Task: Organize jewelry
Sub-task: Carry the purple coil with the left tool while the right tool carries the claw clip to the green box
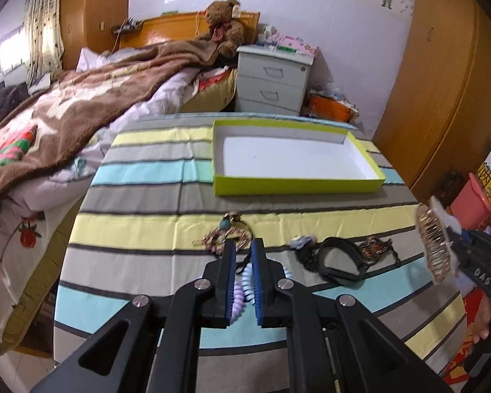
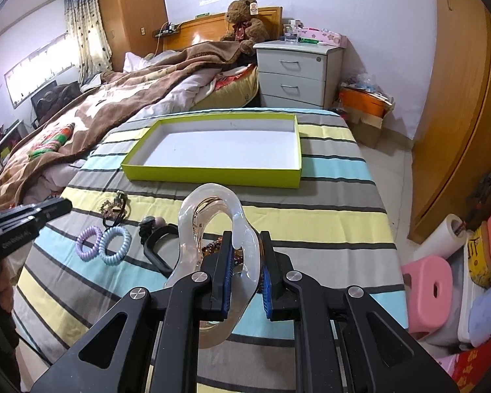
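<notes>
A lime-green box (image 1: 298,186) with a bare white floor stands at the far side of the striped table; its near wall (image 2: 212,175) also shows in the right wrist view. My right gripper (image 2: 247,237) is shut on a large clear hair claw (image 2: 212,216) with gold teeth, held above the table; the left wrist view shows that claw (image 1: 433,245) at the right edge. My left gripper (image 1: 244,245) is shut with nothing in it. Purple and pale-blue coil hair ties (image 2: 103,244) lie on the cloth under it and show through its narrow gap.
On the cloth lie a beaded brown hair tie (image 1: 226,232), a small grey piece (image 1: 301,240), a black clip (image 1: 340,260) and a brown patterned piece (image 1: 374,247). A bed (image 1: 65,114) borders the left, a nightstand (image 2: 294,72) stands behind, and a pink stool (image 2: 432,286) sits right.
</notes>
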Demonstrator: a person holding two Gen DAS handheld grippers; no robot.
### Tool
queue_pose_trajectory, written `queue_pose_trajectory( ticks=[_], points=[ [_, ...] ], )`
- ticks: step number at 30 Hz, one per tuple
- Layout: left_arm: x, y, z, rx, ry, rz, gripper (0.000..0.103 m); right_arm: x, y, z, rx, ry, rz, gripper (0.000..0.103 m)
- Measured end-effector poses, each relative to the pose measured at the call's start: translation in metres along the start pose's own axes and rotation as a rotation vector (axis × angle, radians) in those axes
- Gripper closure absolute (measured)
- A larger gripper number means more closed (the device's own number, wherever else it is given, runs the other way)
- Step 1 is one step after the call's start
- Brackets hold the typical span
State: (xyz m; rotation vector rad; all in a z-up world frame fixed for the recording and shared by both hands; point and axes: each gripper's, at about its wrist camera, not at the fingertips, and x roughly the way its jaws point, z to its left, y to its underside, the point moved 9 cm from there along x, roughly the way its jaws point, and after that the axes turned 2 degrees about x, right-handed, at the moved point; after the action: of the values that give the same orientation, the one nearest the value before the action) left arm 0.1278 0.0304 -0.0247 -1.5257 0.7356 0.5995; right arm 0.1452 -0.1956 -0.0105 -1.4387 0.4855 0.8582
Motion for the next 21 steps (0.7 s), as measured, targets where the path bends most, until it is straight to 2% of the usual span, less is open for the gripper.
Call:
queue_pose_trajectory(
  ticks=[3, 6, 7, 12, 17, 21],
  points=[
    [0.013, 0.017, 0.013, -0.011, -0.012, 0.058, 0.090, 0.004, 0.003, 0.002, -0.002, -0.005, 0.012, 0.088],
    [0.025, 0.036, 0.022, 0.002, -0.056, 0.118, 0.066, 0.008, 0.005, 0.003, -0.007, -0.011, 0.020, 0.088],
    [0.030, 0.041, 0.024, 0.003, -0.065, 0.138, 0.064, 0.008, 0.005, 0.004, -0.007, -0.012, 0.022, 0.088],
    [0.048, 0.051, 0.040, -0.009, -0.139, 0.198, 0.063, 0.011, 0.005, 0.007, -0.013, -0.015, 0.027, 0.088],
    [0.055, 0.047, 0.038, 0.033, -0.135, 0.181, 0.054, 0.013, 0.004, 0.008, -0.012, -0.017, 0.028, 0.088],
    [0.057, 0.043, 0.034, 0.037, -0.119, 0.163, 0.056, 0.015, 0.004, 0.008, -0.014, -0.014, 0.033, 0.088]
  ],
)
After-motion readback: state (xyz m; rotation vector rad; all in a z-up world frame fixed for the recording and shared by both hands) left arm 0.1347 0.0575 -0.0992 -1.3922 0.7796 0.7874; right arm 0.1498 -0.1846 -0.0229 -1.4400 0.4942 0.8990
